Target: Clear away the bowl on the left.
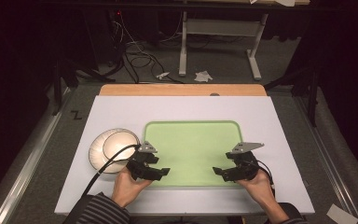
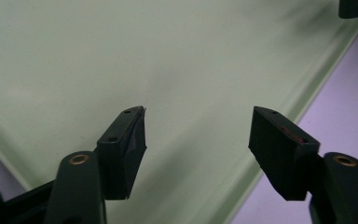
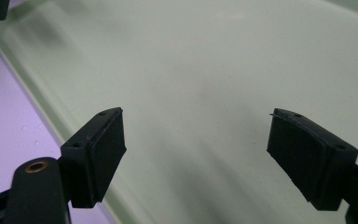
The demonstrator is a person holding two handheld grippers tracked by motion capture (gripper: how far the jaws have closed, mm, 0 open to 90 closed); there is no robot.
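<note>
A pale green tray (image 1: pixel 192 135) lies in the middle of the white table top. My left gripper (image 1: pixel 164 171) hovers over the tray's near left corner, held by a hand, and points toward the middle. In the left gripper view its jaws stand wide apart over the bare green tray (image 2: pixel 121 56), and the left gripper (image 2: pixel 198 135) is open with nothing between them. Over the tray's near right corner my right gripper (image 1: pixel 217 171) faces inward. The right gripper view shows the right gripper (image 3: pixel 196 144) open above the tray (image 3: pixel 205 56), empty.
Stacked white bowls (image 1: pixel 113 148) with a dark rim sit left of the tray, close to the left gripper and its cable. A wooden strip (image 1: pixel 182 90) borders the table's far edge. Beyond it are a stand's legs, cables and crumpled paper (image 1: pixel 203 76) on the floor.
</note>
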